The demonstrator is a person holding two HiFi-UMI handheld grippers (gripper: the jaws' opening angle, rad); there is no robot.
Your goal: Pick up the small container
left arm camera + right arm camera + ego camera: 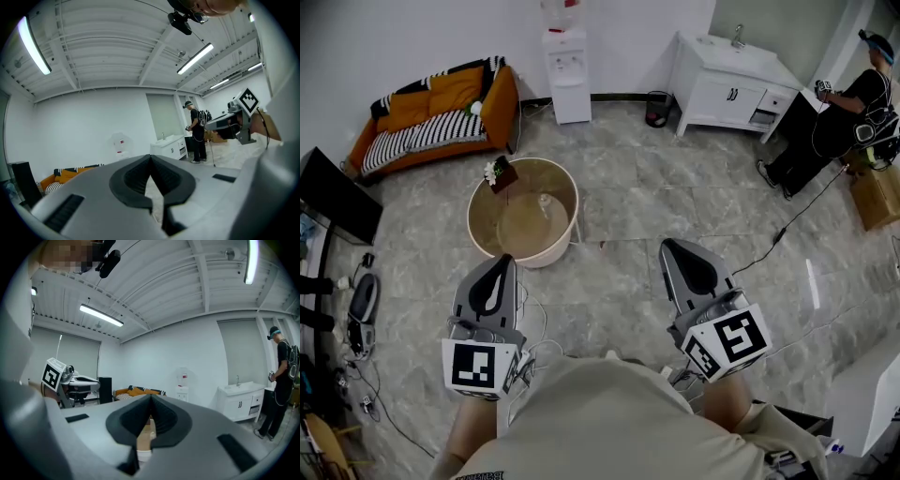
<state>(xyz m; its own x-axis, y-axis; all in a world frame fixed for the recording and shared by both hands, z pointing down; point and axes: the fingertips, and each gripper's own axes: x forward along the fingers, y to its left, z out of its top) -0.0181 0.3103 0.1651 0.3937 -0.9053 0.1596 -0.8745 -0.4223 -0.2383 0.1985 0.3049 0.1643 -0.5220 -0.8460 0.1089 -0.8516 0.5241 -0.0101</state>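
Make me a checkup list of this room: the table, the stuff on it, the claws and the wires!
Surface: round beige table.
Job's things: small brown box with white flowers at the table's far rim; clear thing beside it, too faint to name.
Clutter: black gadgets on the floor at left.
Grippers: left claw shut, empty; right claw shut, empty; both away from the table.
Cables: black cable across the floor at right; tangle at left.
Surroundings: orange sofa, water dispenser, white sink cabinet, another person.
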